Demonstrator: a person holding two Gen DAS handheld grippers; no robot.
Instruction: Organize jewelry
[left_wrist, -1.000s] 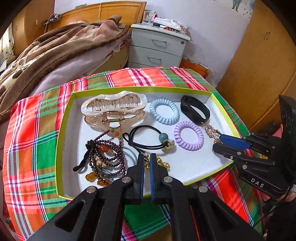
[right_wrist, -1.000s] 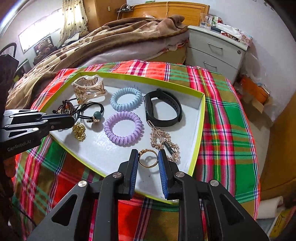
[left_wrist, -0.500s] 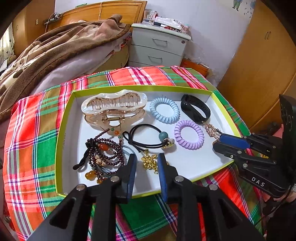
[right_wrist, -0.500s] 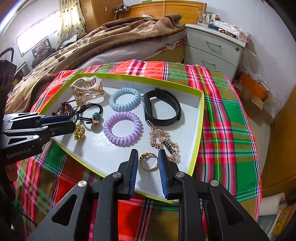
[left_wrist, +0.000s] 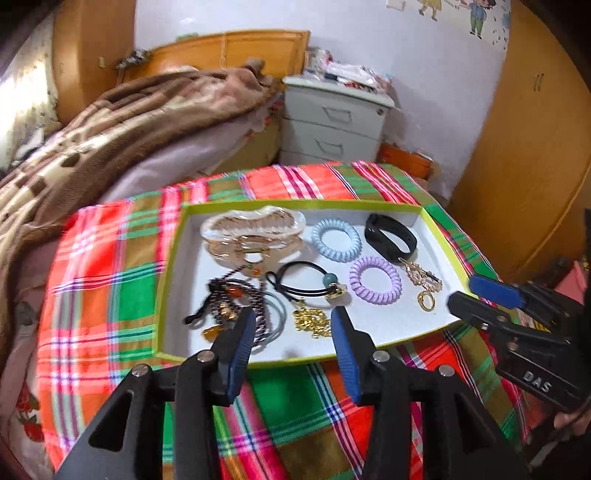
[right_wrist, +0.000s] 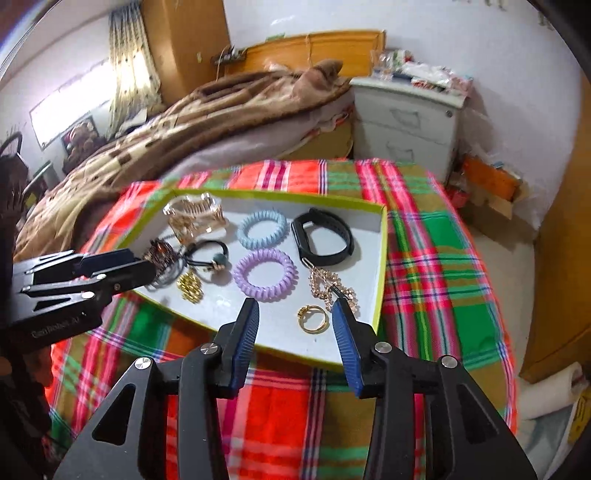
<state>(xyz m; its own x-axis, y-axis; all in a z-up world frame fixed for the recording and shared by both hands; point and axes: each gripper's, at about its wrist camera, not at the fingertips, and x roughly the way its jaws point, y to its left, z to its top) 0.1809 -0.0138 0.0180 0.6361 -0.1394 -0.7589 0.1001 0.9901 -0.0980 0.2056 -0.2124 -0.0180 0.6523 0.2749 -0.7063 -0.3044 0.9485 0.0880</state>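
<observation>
Judging by the tray (right_wrist: 380, 266), the sorting looks close to finished: every piece in view lies inside its green rim, spread on the white floor, and none sits on the plaid cloth (right_wrist: 436, 258) around it. At the tray's far side are the claw clip (left_wrist: 255, 230), blue coil (left_wrist: 336, 240) and black band (left_wrist: 389, 238); mid-tray, the purple coil (left_wrist: 375, 280) and black hair tie (left_wrist: 306, 282); at its near edge, the gold chain (left_wrist: 312, 321) and gold ring (right_wrist: 313, 319). Both grippers have just been opening. The left gripper (left_wrist: 293, 341) gapes above the chain, the right gripper (right_wrist: 295, 334) above the ring, nothing between either pair of jaws. Whether further pieces wait elsewhere cannot be told. Blur smears the dark beads (left_wrist: 231, 295), partly hidden behind a left finger, and the tray's near left corner is covered in the right view.
</observation>
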